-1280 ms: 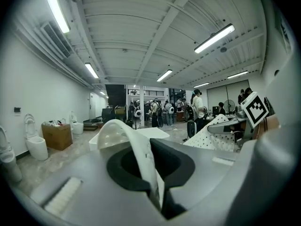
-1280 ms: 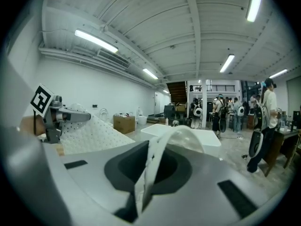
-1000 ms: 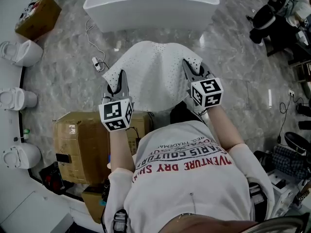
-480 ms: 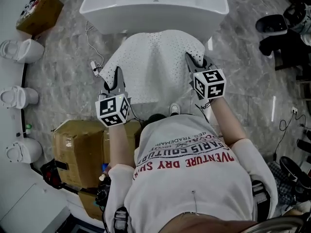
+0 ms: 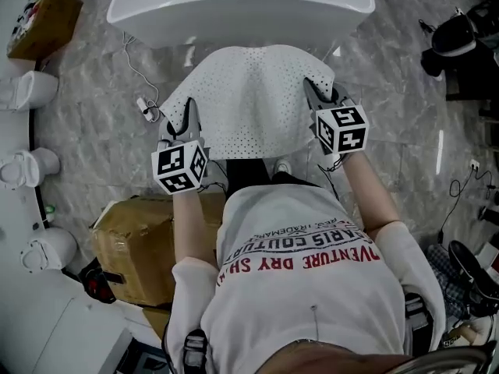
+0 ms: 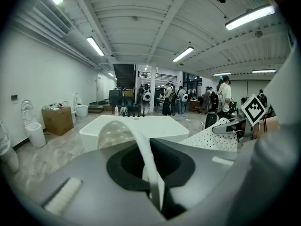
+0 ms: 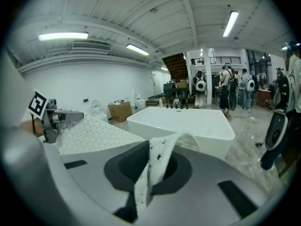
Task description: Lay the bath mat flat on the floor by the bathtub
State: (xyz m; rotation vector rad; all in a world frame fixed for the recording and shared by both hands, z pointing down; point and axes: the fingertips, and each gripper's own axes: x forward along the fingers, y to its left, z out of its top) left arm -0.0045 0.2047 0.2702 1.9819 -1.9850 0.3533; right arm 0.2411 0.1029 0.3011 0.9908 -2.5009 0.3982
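Observation:
A white perforated bath mat point(image 5: 249, 100) hangs stretched in the air between my two grippers, in front of the white bathtub point(image 5: 242, 10). My left gripper point(image 5: 189, 115) is shut on the mat's left edge, and a fold of it point(image 6: 150, 173) stands pinched between the jaws in the left gripper view. My right gripper point(image 5: 312, 93) is shut on the right edge, with a dotted strip of the mat point(image 7: 153, 171) caught in its jaws. The tub point(image 6: 136, 128) point(image 7: 183, 121) lies straight ahead in both gripper views. The mat's far edge droops toward the tub's near wall.
A brown cardboard box point(image 5: 136, 244) sits on the marble floor at my left. White toilets point(image 5: 27, 92) line the left wall, beside another box point(image 5: 35, 26). A cable with a plug point(image 5: 144, 107) lies left of the mat. People and chairs stand beyond the tub point(image 6: 188, 98).
I have stepped closer to the bathtub with the mat held up in both grippers. The tub now fills more of the top of the head view, and the cardboard box has slid back.

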